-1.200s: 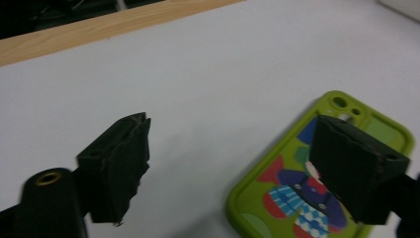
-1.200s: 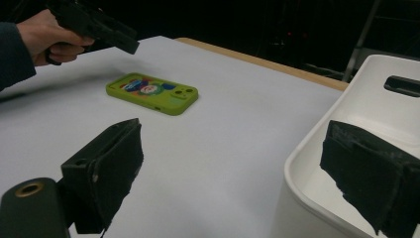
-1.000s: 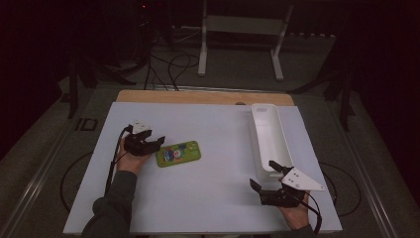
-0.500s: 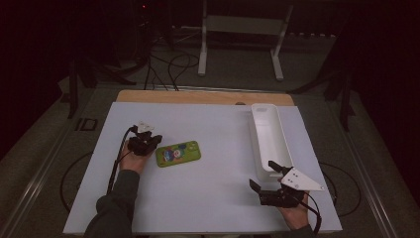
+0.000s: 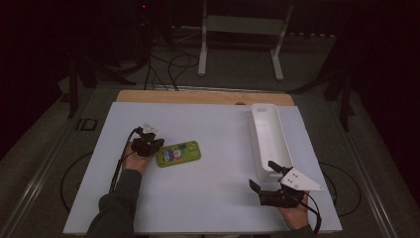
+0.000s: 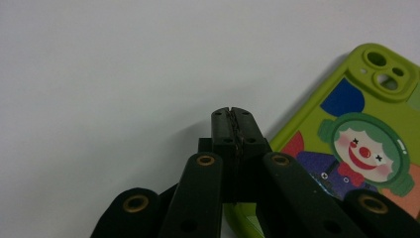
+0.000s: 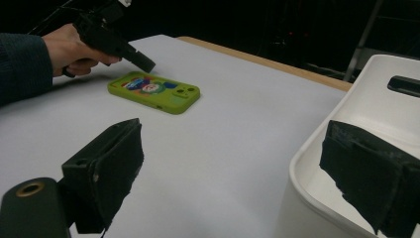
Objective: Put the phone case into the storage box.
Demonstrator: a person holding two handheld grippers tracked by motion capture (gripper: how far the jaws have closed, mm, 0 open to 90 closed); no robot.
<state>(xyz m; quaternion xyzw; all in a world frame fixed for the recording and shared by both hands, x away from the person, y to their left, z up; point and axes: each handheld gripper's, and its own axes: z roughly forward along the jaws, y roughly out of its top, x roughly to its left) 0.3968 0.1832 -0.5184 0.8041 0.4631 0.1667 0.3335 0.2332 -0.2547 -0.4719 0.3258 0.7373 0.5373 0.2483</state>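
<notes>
The left hand-held gripper [image 6: 233, 115] has just closed its jaws completely, pad against pad with nothing between them, and its tip rests at the left edge of the green phone case [image 5: 179, 153], which lies flat, printed back up, on the left half of the white tabletop [image 5: 213, 198]. In the left gripper view the clown print and camera cut-outs show clearly on the case's glossy face. It looks like a light, thin shell, probably soft-edged silicone or plastic, smooth enough to slide when nudged and too low for jaws to get under easily. A grip across the two long edges, or lifting one short end first, seems the surest hold. The right hand-held gripper [image 5: 266, 177] waits with jaws spread wide and empty near the front end of the long white tray [image 5: 257, 110], well apart from the case.
</notes>
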